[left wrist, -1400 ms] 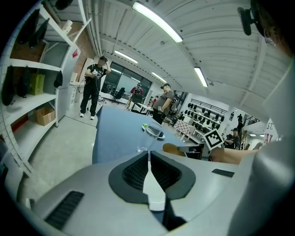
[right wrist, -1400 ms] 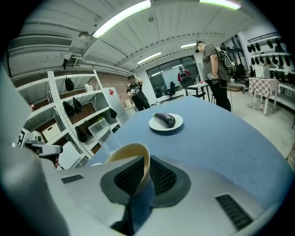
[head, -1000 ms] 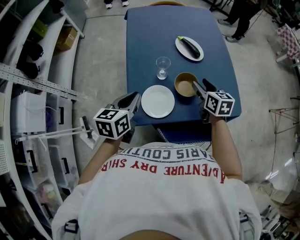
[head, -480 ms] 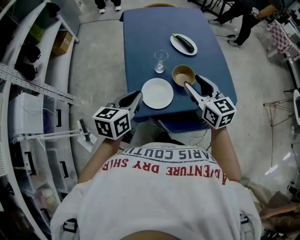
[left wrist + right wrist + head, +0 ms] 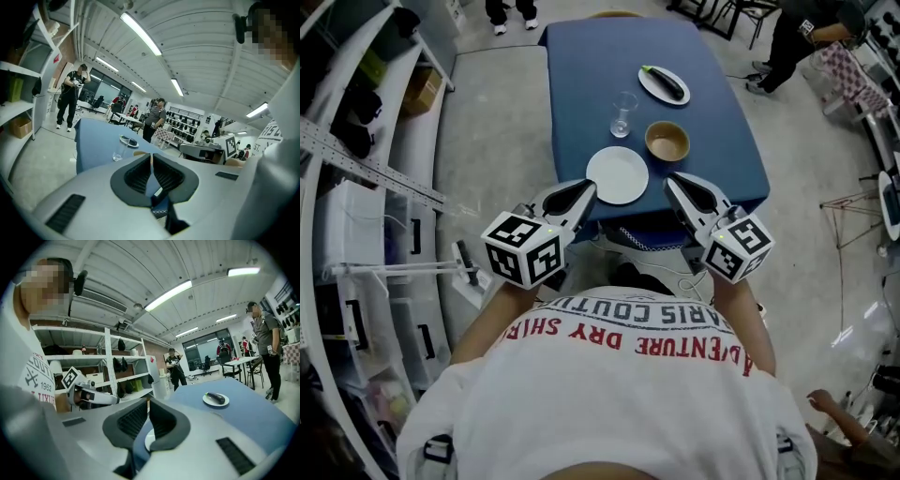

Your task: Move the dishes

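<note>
The left gripper (image 5: 579,191) hangs at the near edge of the blue table (image 5: 581,84), jaws pressed together on nothing. The white plate (image 5: 617,174) lies just ahead of its tips, to their right. The right gripper (image 5: 679,184) has just been closing and its jaws now meet, empty. The brown bowl (image 5: 667,141) sits just beyond them.

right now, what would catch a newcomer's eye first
The blue table ahead, carrying a white plate, a bowl, a glass and an eggplant on a far plate. Nearer, marker-cubed grippers hang at its near edge: left gripper shut, right gripper just closed on nothing.
</note>
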A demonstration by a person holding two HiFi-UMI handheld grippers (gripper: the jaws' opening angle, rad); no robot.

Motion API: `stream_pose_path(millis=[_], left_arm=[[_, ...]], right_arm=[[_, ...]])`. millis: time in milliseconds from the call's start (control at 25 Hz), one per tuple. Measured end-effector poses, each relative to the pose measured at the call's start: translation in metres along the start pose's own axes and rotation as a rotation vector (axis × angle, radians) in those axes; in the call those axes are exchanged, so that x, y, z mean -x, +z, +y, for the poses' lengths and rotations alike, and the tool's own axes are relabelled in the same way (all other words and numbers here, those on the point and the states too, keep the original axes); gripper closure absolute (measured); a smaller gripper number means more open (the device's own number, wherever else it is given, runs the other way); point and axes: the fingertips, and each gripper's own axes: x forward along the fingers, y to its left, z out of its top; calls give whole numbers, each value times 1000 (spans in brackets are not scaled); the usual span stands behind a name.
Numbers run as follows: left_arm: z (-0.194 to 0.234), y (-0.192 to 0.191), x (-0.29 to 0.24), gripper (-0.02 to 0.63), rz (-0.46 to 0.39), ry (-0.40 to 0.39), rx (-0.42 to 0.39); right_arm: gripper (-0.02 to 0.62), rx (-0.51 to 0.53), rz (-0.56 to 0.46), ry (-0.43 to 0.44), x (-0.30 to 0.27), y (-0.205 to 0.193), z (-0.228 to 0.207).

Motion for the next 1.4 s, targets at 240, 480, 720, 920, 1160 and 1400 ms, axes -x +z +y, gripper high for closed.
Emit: stream_pose_path(millis=[240, 480, 720, 920, 1160, 1400], left_arm=[[-15, 4, 12, 568, -20, -42, -31], [-19, 0, 16, 568, -20, -62, -31], [-19, -6, 14, 568, -5, -73, -34], [-21, -10, 13, 568, 5, -86, -40], [-18, -14, 16, 568, 17, -88, -33], [-8, -13, 19, 568, 10, -72, -35]], right_arm=[[572, -35, -25, 44, 8, -3, 30], [572, -72, -32, 31, 14, -9, 37], [572, -79, -26, 6, 17, -17, 38], [572, -62, -21, -12, 20, -21, 41], [572, -83, -21, -27, 19, -25, 41], [572, -78, -19, -27, 7, -22, 37]])
